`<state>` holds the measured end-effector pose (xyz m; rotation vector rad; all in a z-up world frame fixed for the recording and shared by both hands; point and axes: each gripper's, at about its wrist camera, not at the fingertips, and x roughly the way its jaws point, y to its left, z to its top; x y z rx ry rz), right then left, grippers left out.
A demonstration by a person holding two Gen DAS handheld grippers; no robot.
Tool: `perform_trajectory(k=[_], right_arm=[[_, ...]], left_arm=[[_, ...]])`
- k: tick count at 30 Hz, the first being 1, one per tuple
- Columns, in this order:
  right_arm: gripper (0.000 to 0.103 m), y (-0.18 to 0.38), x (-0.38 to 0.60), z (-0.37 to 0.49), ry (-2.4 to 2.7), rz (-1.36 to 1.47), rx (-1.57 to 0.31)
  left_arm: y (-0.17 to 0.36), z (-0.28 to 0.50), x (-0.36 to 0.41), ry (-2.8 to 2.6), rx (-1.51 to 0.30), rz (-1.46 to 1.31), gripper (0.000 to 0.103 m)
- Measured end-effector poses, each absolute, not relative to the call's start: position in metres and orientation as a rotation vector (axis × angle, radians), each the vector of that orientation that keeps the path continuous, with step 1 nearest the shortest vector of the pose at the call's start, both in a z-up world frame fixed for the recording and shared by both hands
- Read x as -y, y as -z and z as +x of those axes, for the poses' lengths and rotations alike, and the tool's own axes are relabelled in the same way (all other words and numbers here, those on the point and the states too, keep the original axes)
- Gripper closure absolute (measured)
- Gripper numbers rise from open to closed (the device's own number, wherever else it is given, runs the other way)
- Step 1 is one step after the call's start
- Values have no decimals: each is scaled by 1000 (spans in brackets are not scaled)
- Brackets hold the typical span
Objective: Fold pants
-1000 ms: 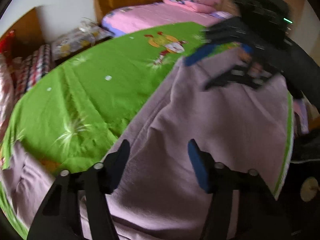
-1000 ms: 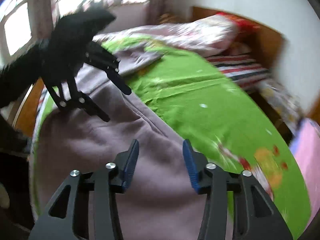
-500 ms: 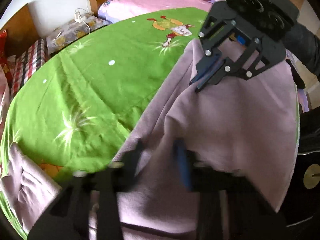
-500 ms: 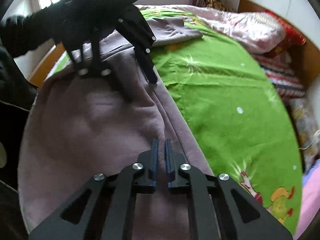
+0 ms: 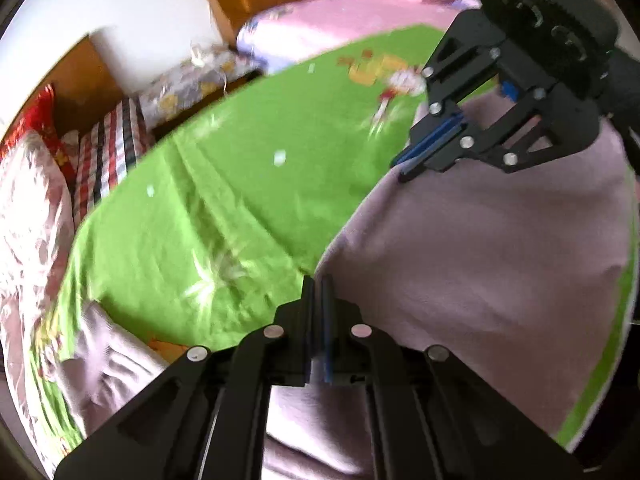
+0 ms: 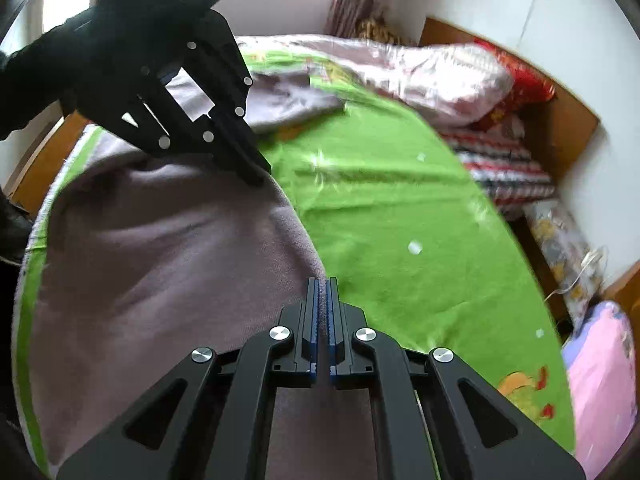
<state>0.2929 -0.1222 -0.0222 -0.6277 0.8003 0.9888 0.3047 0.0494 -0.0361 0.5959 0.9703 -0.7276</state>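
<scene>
Mauve pants (image 5: 480, 264) lie spread on the green bedsheet (image 5: 224, 208), near the bed's front edge. My left gripper (image 5: 317, 280) is shut, pinching the pants' far edge where it meets the green sheet. Farther along the same edge, my right gripper (image 5: 402, 170) is also shut on the fabric. In the right wrist view the right gripper (image 6: 322, 282) grips the pants (image 6: 160, 264) edge between its blue pads. The left gripper (image 6: 256, 176) presses on that edge farther back. A loose part of the pants (image 6: 288, 100) lies bunched beyond it.
A pale quilt (image 6: 432, 80) and red pillow (image 6: 524, 84) lie at the wooden headboard (image 6: 568, 128). A striped cloth (image 5: 104, 152), a nightstand (image 5: 192, 80) and a pink bed (image 5: 344, 20) stand past the sheet. A black sleeve (image 6: 36, 64) holds the left gripper.
Both grippers went from open to shut. Their tips came down from over the pants' middle onto the far edge beside the green sheet.
</scene>
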Motion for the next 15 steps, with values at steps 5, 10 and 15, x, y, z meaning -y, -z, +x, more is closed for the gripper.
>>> perform_trajectory(k=[5, 10, 15], right_arm=[[40, 14, 146, 299, -948, -483, -863], [29, -32, 229, 272, -710, -365, -735], [29, -28, 323, 241, -391, -304, -803]], left_arm=[[40, 303, -57, 659, -956, 566, 51], [-10, 279, -62, 510, -827, 503, 23], [-41, 250, -4, 761, -785, 347, 7]])
